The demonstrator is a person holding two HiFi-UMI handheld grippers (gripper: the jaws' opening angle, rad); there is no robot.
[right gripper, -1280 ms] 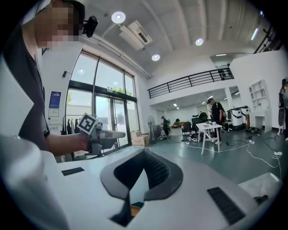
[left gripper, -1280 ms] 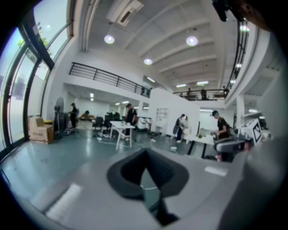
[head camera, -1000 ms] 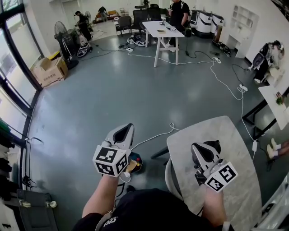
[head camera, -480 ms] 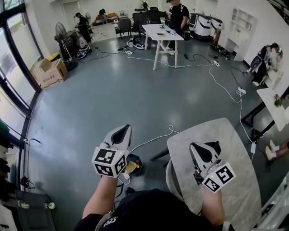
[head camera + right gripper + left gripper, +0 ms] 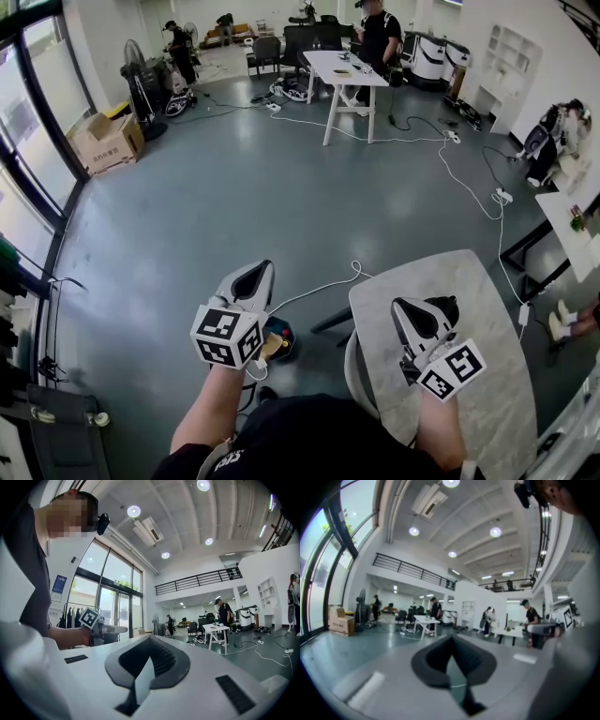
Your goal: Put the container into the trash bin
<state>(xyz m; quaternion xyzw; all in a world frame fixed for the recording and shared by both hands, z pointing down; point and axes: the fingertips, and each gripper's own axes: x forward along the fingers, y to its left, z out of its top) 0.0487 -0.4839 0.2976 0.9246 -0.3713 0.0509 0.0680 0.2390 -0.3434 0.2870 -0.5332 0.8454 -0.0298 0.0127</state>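
Head view: left tool, right tool closed.

The left tongs are hiding most of a colourful object on the floor beneath them, and I am failing to tell what it is. The small items on the far white table are showing too tiny for me to name.

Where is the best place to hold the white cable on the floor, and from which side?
Grip the cable at its loop beside the table, coming straight down from above, pinching across it. It lies flat and thin on the floor, so a side approach would likely find nothing to pinch.
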